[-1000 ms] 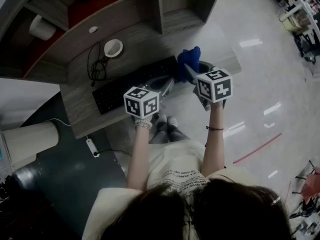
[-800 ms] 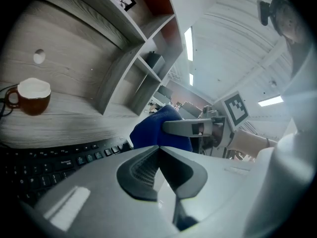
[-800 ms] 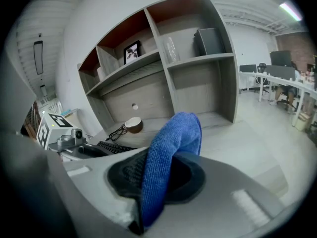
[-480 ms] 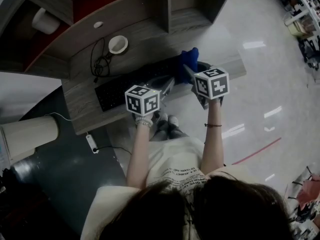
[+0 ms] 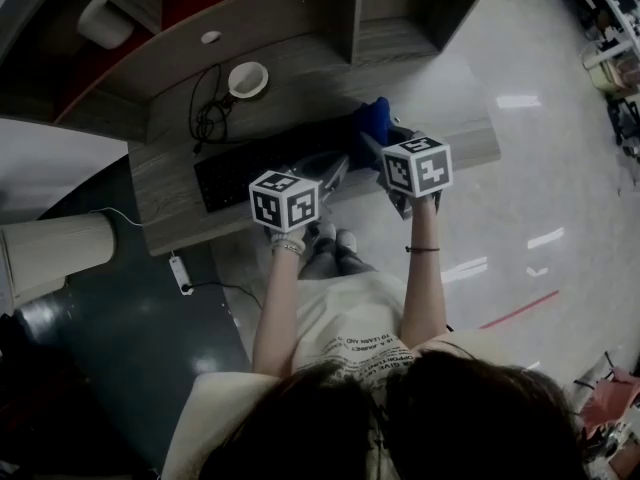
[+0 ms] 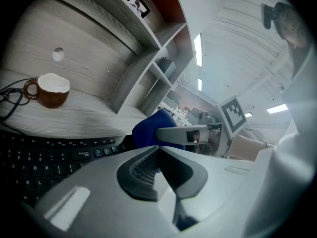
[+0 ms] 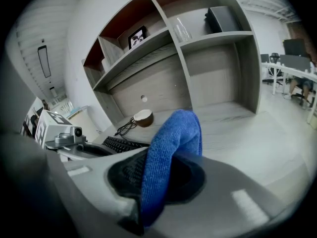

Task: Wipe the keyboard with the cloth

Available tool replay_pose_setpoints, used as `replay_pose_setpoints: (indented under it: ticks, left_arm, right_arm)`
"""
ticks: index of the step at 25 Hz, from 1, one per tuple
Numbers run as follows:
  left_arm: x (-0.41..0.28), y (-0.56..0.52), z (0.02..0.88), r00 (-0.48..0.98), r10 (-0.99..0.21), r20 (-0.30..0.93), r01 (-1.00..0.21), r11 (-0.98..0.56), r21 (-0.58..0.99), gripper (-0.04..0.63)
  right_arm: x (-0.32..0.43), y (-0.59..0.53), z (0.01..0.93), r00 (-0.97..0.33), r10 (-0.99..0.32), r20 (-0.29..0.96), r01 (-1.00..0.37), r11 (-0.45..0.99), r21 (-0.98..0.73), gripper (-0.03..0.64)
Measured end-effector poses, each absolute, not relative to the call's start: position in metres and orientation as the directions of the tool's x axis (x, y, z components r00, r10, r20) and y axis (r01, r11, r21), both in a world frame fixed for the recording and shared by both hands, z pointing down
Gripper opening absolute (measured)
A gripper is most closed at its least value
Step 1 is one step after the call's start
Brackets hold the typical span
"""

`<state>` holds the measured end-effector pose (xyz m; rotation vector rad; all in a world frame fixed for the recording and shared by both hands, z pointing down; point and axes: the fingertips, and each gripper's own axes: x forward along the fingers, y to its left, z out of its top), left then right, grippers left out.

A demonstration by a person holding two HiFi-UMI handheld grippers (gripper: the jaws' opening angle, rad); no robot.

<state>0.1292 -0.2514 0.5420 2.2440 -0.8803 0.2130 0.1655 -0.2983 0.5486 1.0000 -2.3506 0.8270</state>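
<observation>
A black keyboard [image 5: 262,168] lies on the grey wooden desk [image 5: 160,193]. My right gripper [image 5: 377,150] is shut on a blue cloth [image 5: 373,118], which stands up over the keyboard's right end. In the right gripper view the cloth [image 7: 171,148] bulges out between the jaws, with the keyboard [image 7: 124,144] beyond to the left. My left gripper [image 5: 332,171] hovers over the keyboard's near right part, jaws together and nothing between them. The left gripper view shows the keys [image 6: 44,157] below, and the cloth [image 6: 151,129] just ahead in the other gripper.
A brown cup [image 5: 248,78] with a white inside stands behind the keyboard beside a coiled black cable [image 5: 207,118]. Shelf compartments [image 5: 300,18] rise at the back of the desk. A power strip [image 5: 181,273] lies on the floor and a pale cylinder [image 5: 50,253] stands at left.
The right gripper with the cloth has drifted slightly left toward the keyboard's right end. The left gripper has hardly moved. The head view has shifted a little.
</observation>
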Motion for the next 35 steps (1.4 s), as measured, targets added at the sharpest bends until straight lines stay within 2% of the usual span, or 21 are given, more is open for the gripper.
replay_pose_setpoints:
  ticks: [22,35]
  left_arm:
    - [0.109,-0.251,0.547,0.713,-0.585,0.386,-0.684,-0.462,0.564,0.003]
    - [0.053,-0.246,0.55,0.677,-0.626,0.388,-0.708,-0.409,0.576,0.003]
  right_arm:
    - [0.148,-0.3,0.555,-0.676,-0.449,0.585,-0.722,0.564,-0.401,0.059]
    - [0.106,-0.297,0.558,-0.677,-0.44,0.59,-0.721,0.555,-0.414,0.06]
